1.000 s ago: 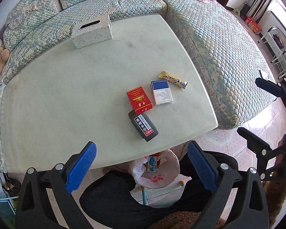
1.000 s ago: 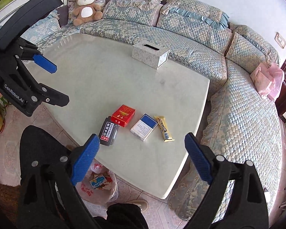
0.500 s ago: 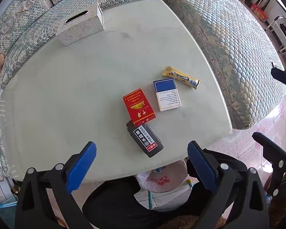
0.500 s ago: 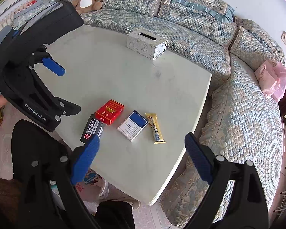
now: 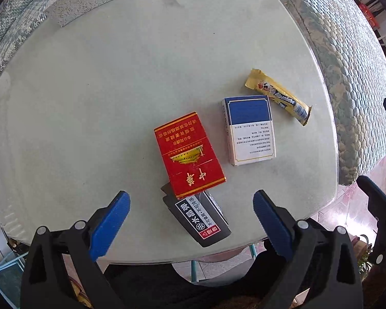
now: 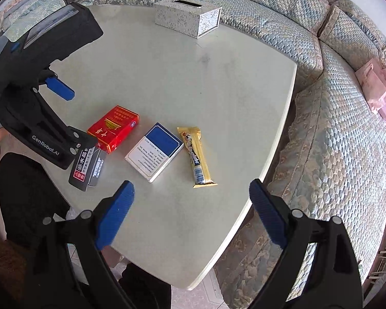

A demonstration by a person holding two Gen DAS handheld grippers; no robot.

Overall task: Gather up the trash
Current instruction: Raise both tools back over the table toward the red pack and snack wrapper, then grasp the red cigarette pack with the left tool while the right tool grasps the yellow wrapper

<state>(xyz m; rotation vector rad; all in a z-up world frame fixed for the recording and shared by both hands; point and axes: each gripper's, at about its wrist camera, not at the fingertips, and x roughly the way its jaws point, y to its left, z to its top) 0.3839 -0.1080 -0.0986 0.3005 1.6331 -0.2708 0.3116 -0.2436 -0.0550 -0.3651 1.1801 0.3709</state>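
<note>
left gripper: spread, above black pack
right gripper: spread, empty
red pack: overlapping black pack

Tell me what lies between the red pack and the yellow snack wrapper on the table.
The blue-and-white pack lies between the red pack and the yellow snack wrapper, apart from the red one and close beside the wrapper. Both wrist views show it.

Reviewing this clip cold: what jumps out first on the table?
A cluster of litter near the table's front edge: a red pack overlapping a black pack, a blue-and-white pack and a yellow wrapper beside them. The open left gripper hovers over the black pack.
</note>
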